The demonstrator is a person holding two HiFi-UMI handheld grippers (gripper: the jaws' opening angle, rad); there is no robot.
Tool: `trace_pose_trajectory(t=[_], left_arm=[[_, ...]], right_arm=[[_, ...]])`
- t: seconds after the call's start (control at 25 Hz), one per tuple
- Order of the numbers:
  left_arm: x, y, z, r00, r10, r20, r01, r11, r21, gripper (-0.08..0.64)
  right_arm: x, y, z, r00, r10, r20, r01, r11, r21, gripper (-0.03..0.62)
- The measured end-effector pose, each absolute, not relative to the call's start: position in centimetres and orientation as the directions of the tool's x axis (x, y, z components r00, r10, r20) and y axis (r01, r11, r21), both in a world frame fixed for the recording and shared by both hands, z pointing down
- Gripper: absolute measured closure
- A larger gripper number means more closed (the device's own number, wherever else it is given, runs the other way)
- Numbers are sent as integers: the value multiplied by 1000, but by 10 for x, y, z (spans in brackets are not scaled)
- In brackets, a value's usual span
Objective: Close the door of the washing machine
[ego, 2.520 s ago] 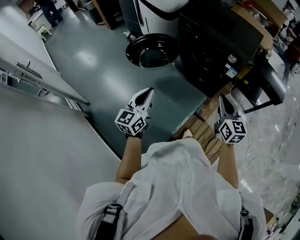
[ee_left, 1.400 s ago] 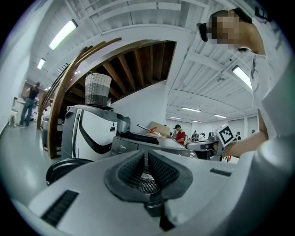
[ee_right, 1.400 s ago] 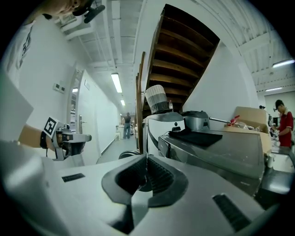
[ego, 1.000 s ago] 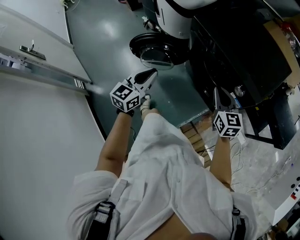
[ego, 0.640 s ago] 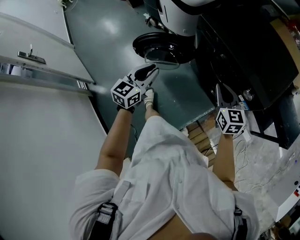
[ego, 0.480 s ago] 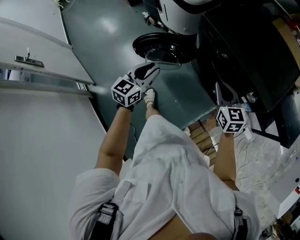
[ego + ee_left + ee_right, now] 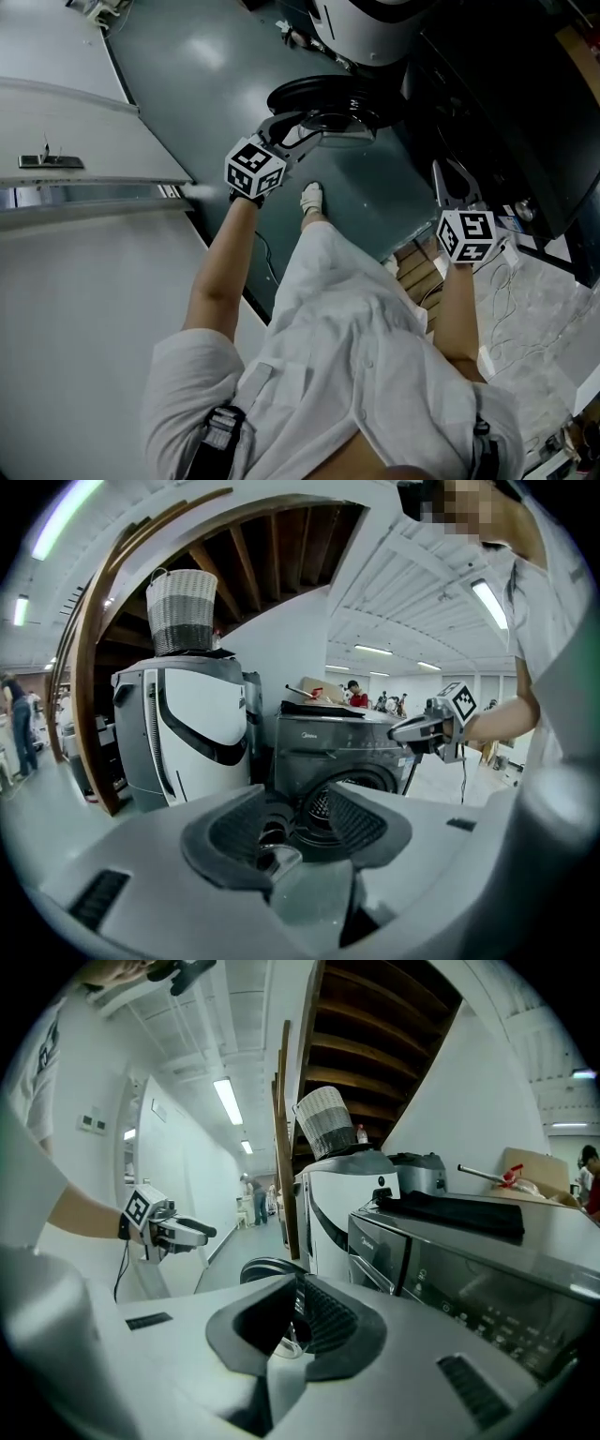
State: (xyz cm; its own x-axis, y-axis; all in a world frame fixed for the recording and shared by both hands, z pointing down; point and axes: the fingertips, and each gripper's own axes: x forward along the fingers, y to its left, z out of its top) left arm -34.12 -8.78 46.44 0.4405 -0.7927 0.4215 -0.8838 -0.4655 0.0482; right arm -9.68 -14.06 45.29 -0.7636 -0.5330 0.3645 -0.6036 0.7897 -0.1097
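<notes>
Judging the risk first: faced the dark washing machine [image 7: 487, 103], its round door [image 7: 319, 98] swung open at the machine's left, out over the floor; might have snagged the rim, or pushed off-centre and left the latch uncaught, with the left gripper [image 7: 309, 127] close by, empty, jaws opening; noted the right gripper [image 7: 439, 171] closed, empty, well apart; saw the drum mouth only in the left gripper view, the door's whole swing only from the head view.

Two grippers [image 7: 292, 129] [image 7: 441, 171], one washing machine [image 7: 349, 750], one door [image 7: 323, 99], one basket [image 7: 183, 611].
</notes>
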Motion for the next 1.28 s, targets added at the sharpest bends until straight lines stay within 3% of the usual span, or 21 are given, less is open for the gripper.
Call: trace_pose_trajectory(t=[0.8,1.28], left_arm=[[-420,-198,562,516,-603,608,-765,-644,11,281],[-433,-234,620,482,-482,732,-686,-727,-27,251]], right_arm=[[-181,-186,520,-720,-527,452,-638,759,-131,558],[-197,-197,539,-715,-515,473,-641,752,-151,558]])
